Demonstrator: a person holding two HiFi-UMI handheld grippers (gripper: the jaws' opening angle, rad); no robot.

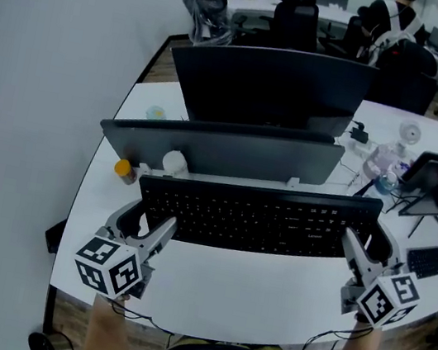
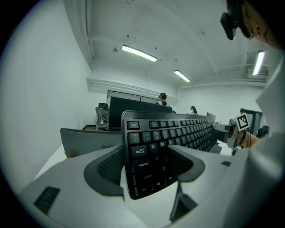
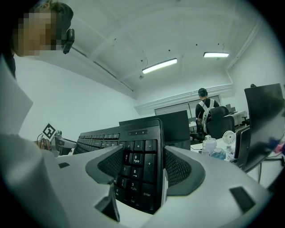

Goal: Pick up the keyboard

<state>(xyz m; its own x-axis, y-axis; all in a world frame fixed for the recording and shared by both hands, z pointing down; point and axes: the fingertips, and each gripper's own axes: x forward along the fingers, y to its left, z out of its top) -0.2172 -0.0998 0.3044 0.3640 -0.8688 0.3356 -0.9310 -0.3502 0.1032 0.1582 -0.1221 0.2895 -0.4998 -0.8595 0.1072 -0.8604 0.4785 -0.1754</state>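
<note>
I have the black keyboard [image 1: 258,216] pinched at both ends. My left gripper [image 1: 146,222] clamps across its Tab and Caps Lock end, and my right gripper [image 1: 367,250] clamps across the number pad. Each pair of jaws presses on the near and far edges. I judge the lift to be under way: the keyboard seems clear of the white desk [image 1: 223,292], near me, just in front of a grey panel [image 1: 223,150]. The next move calls for both ends to rise evenly, or the board could twist out of one grip. It is long, slim and full-size, looks rigid, and its keys face up.
</note>
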